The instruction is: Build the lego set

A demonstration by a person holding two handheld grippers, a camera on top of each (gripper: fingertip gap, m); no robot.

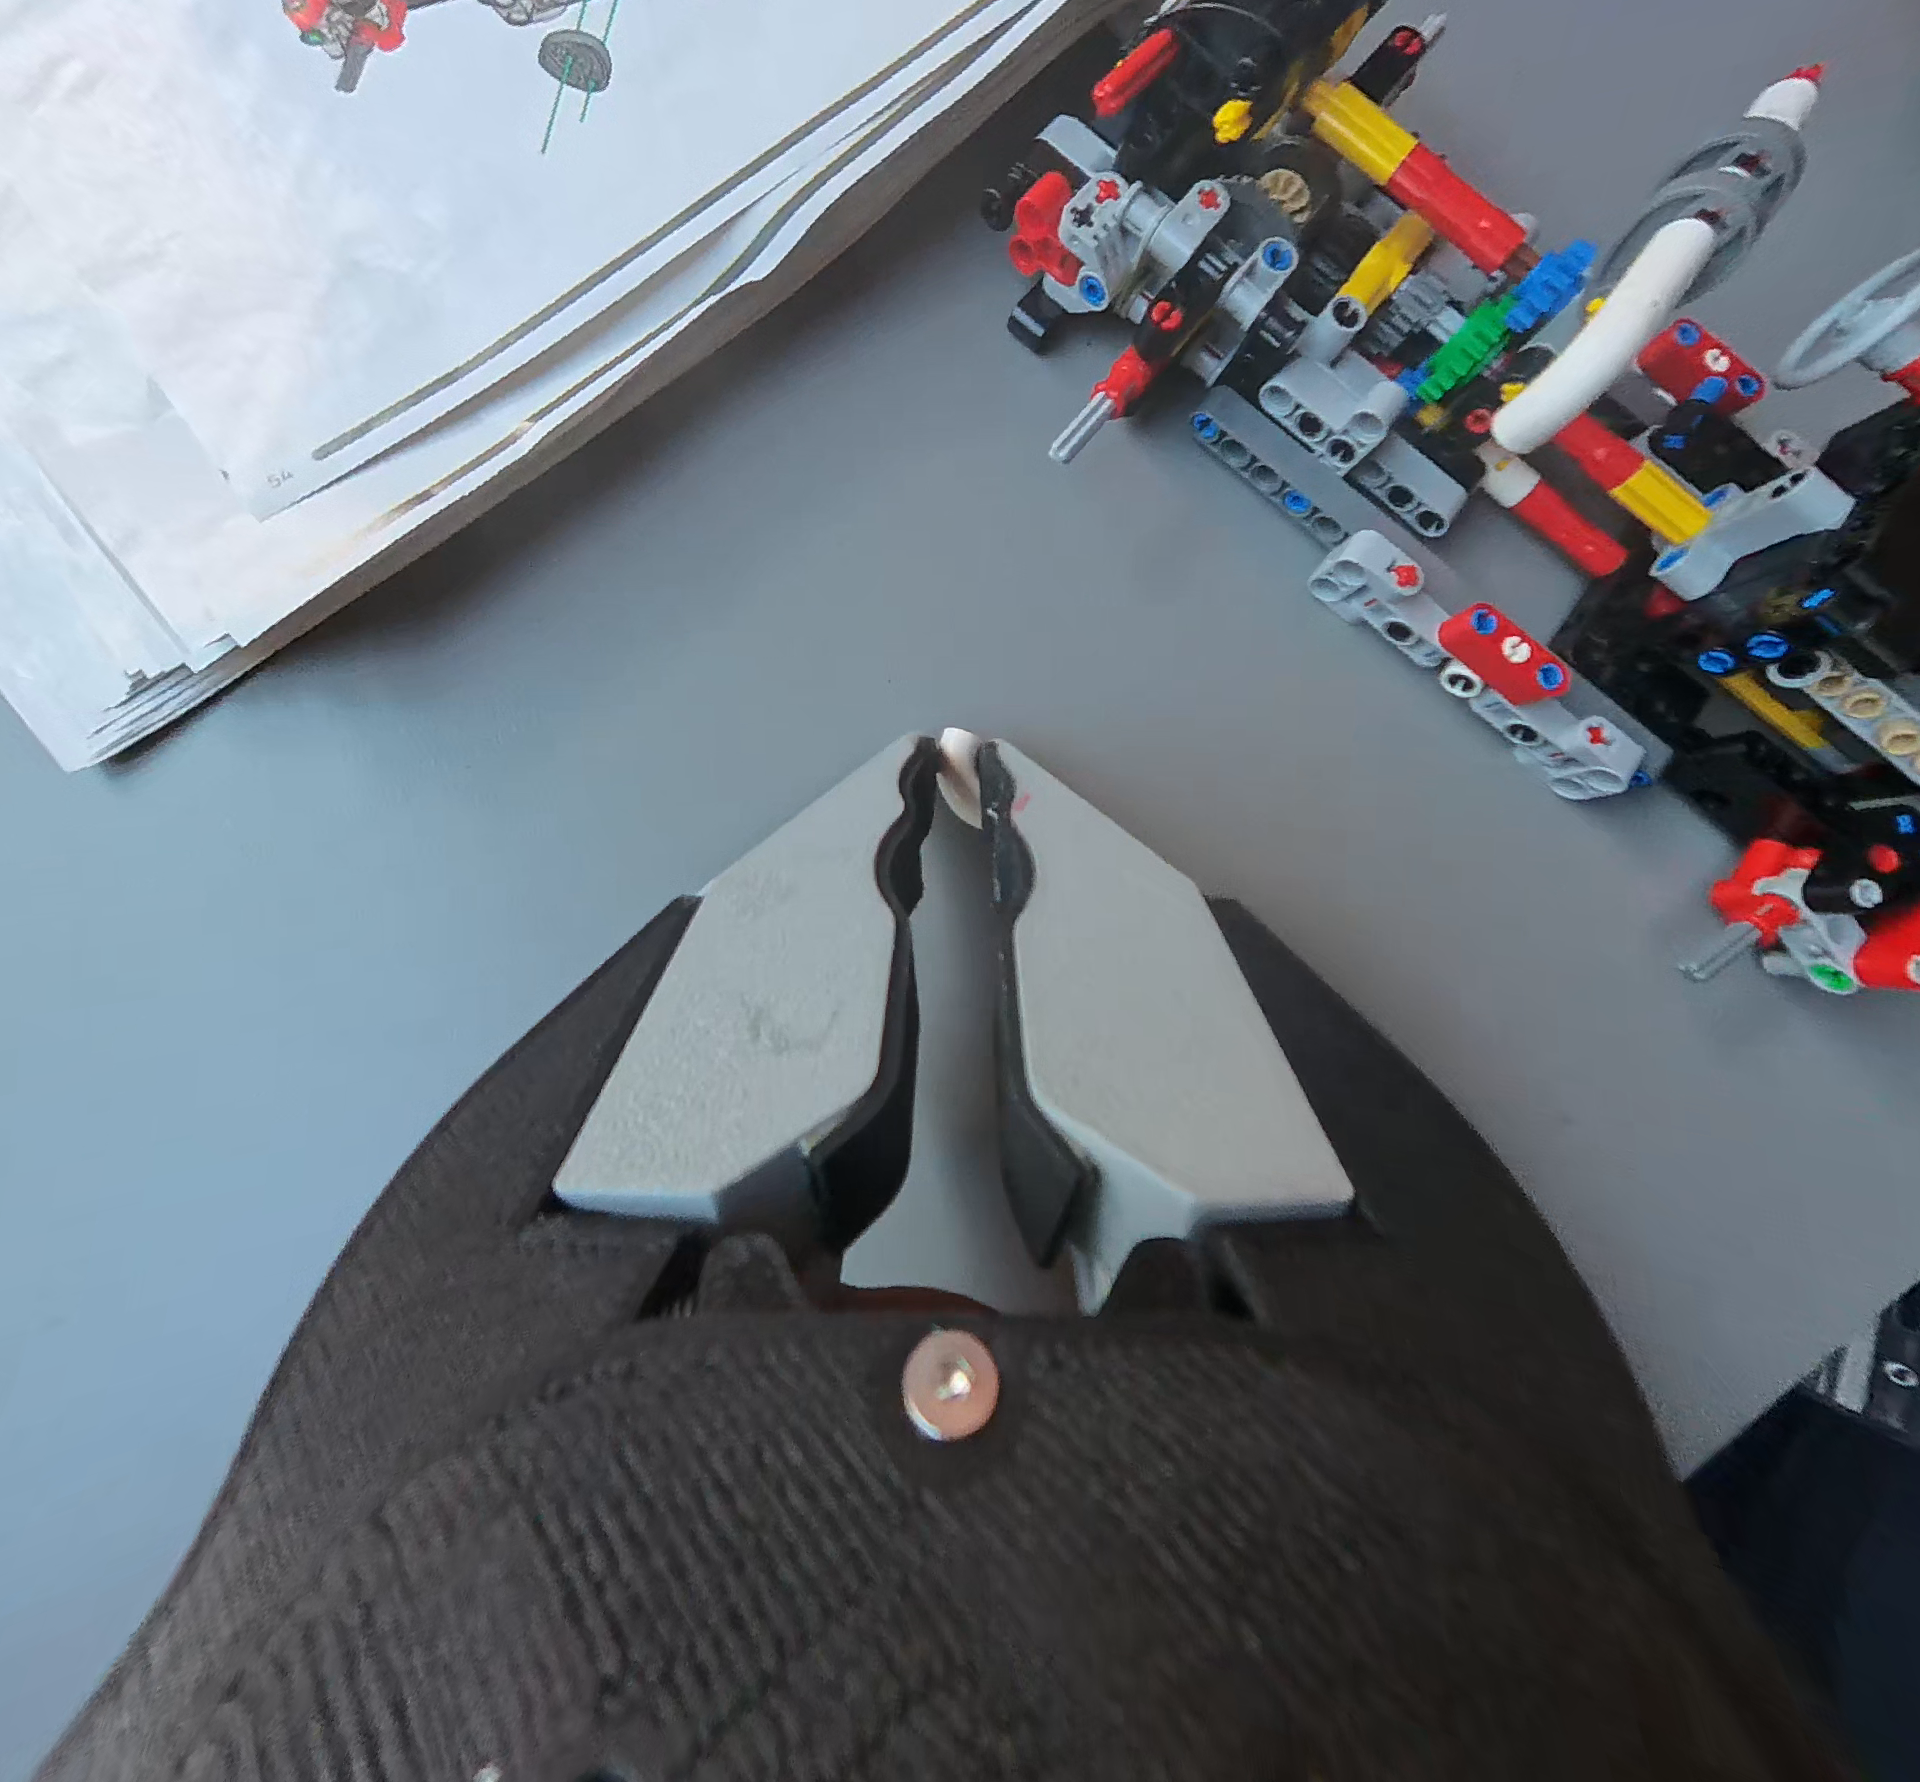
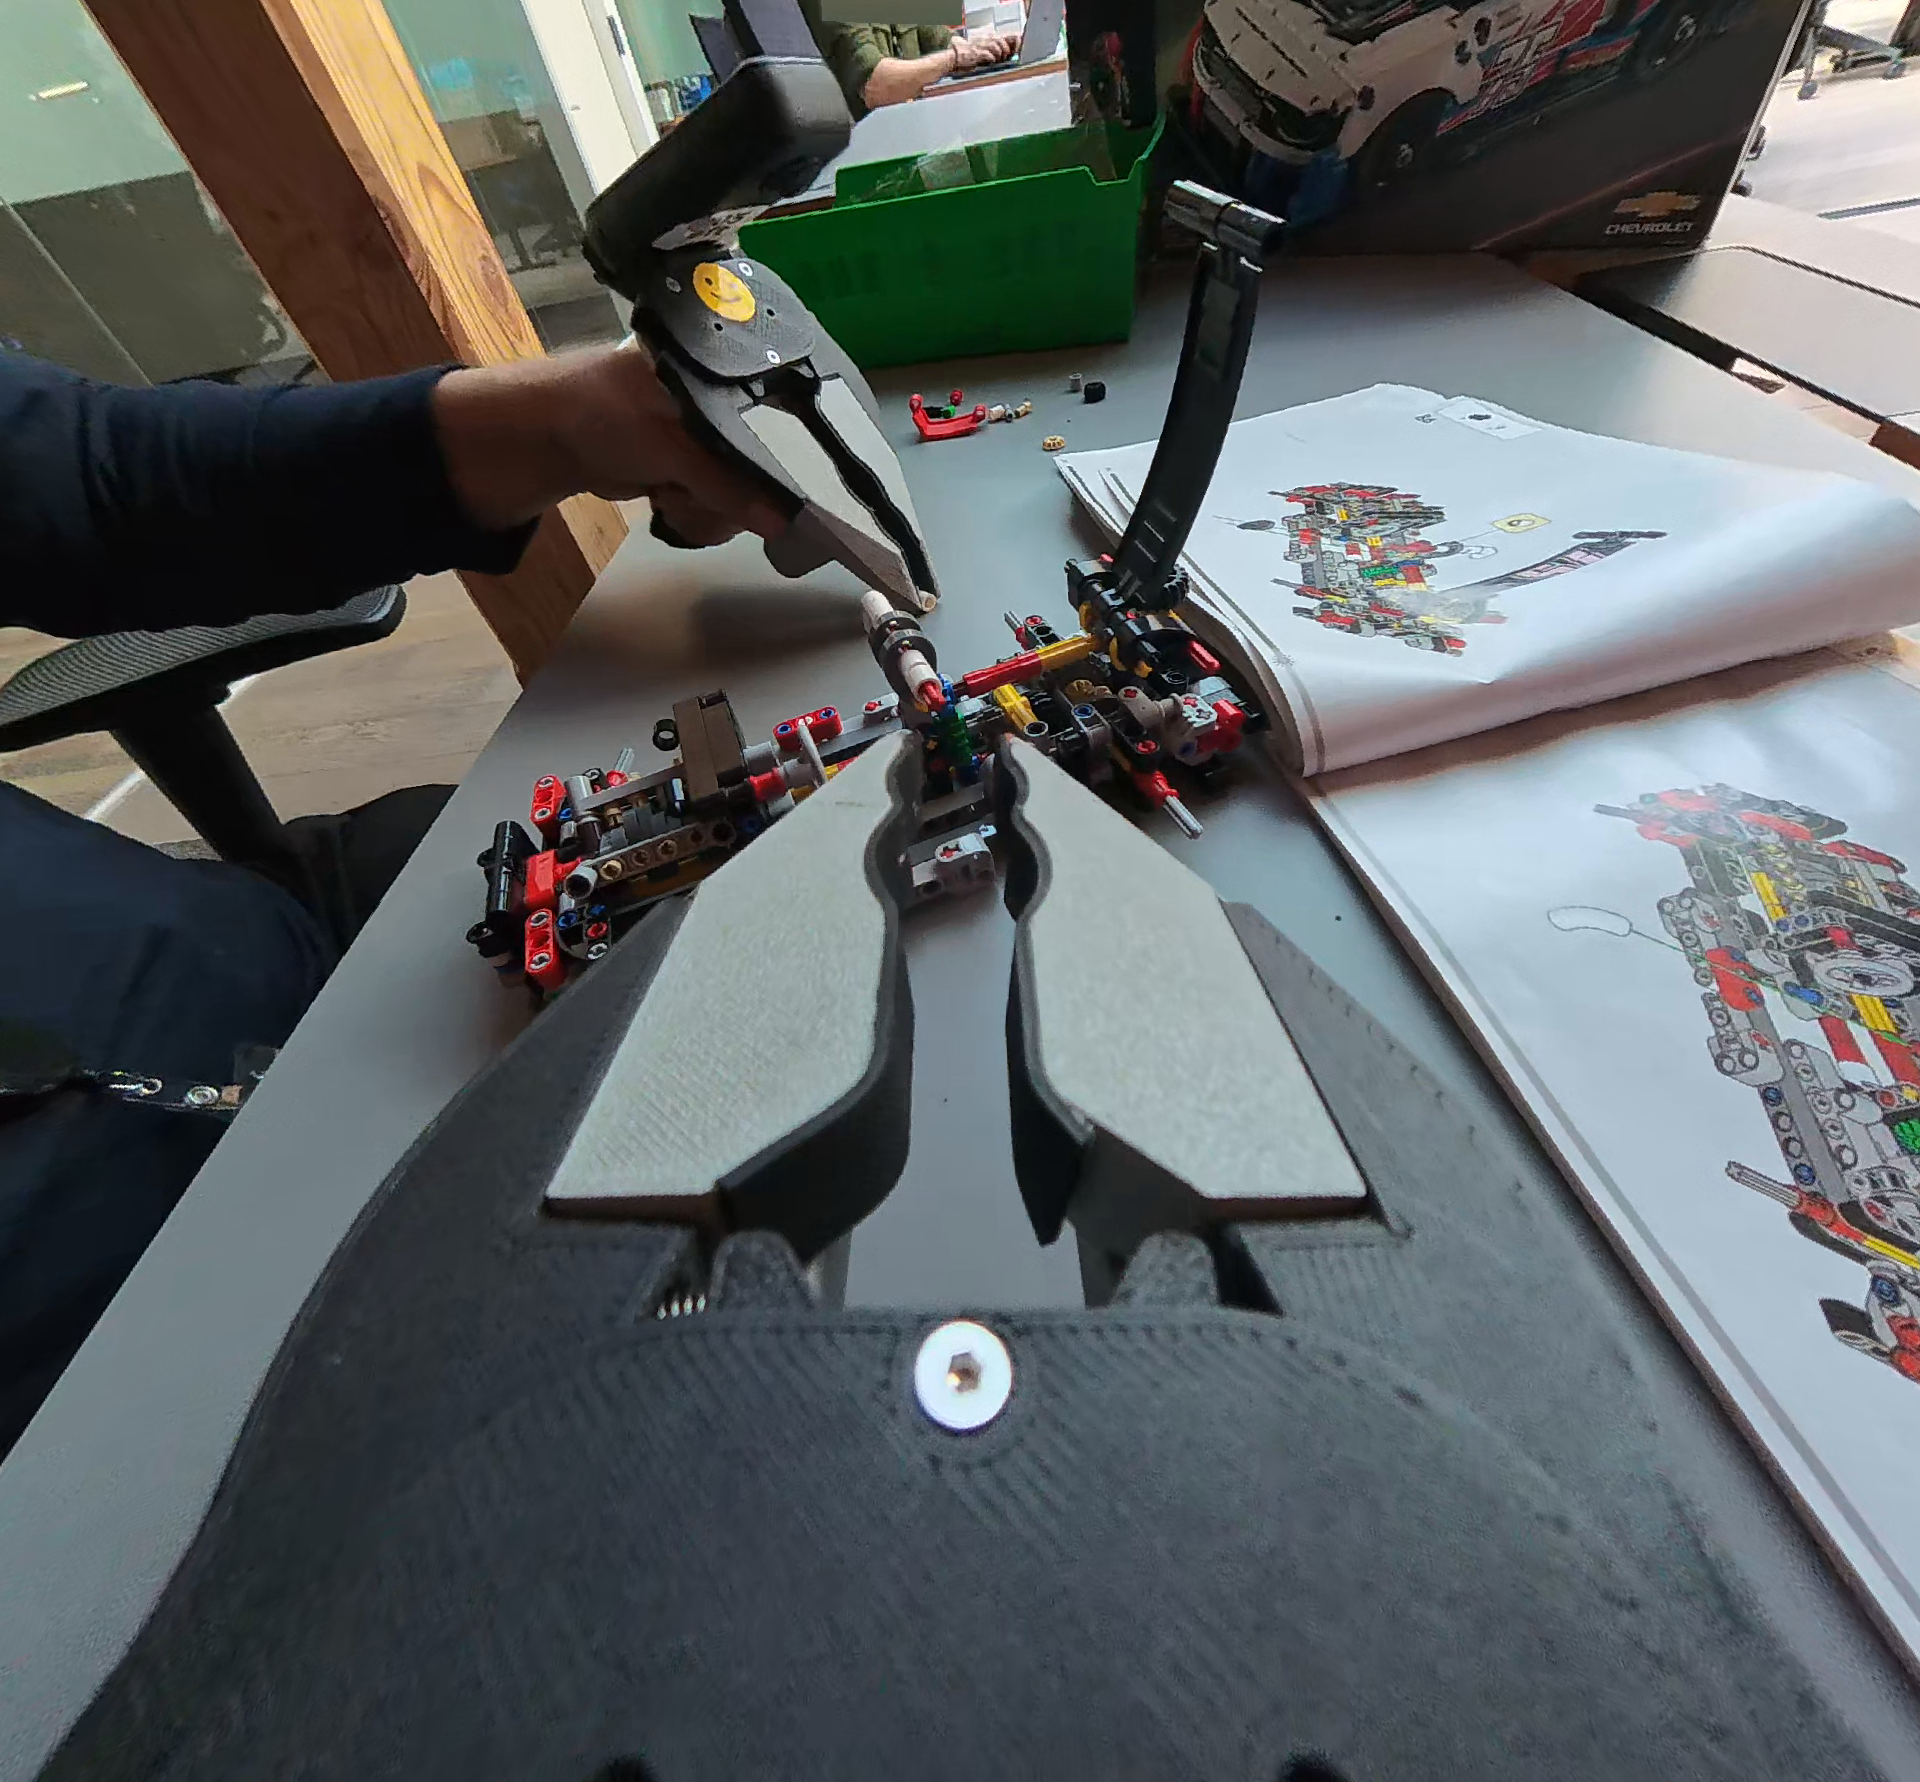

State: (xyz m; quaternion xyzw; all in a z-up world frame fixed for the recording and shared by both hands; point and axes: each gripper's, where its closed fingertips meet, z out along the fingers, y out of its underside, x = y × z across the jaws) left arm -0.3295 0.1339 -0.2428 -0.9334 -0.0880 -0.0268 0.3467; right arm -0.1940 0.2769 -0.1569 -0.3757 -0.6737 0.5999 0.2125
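Observation:
My left gripper [image 1: 958, 764] hovers low over the grey table [image 1: 727, 589], shut on a small white piece [image 1: 956, 776] pinched at its fingertips. It also shows in the right wrist view [image 2: 920, 602], held by a hand [image 2: 561, 444], with its tip just left of the model. A multicoloured brick vehicle chassis [image 1: 1403, 361] lies to the right of it. My right gripper [image 2: 951, 797] sits at the middle of that chassis [image 2: 1039, 693], its pads closed against a grey beam [image 2: 951, 859] of the model.
An open instruction booklet [image 1: 312, 278] lies beside the model and also shows in the right wrist view [image 2: 1507, 641]. A tall curved black part [image 2: 1195, 402] rises from the model. A green bin [image 2: 956, 278], a set box [image 2: 1455, 49] and loose small pieces [image 2: 945, 418] stand farther back. Across from one pair of fingers to the other is roughly 20 cm.

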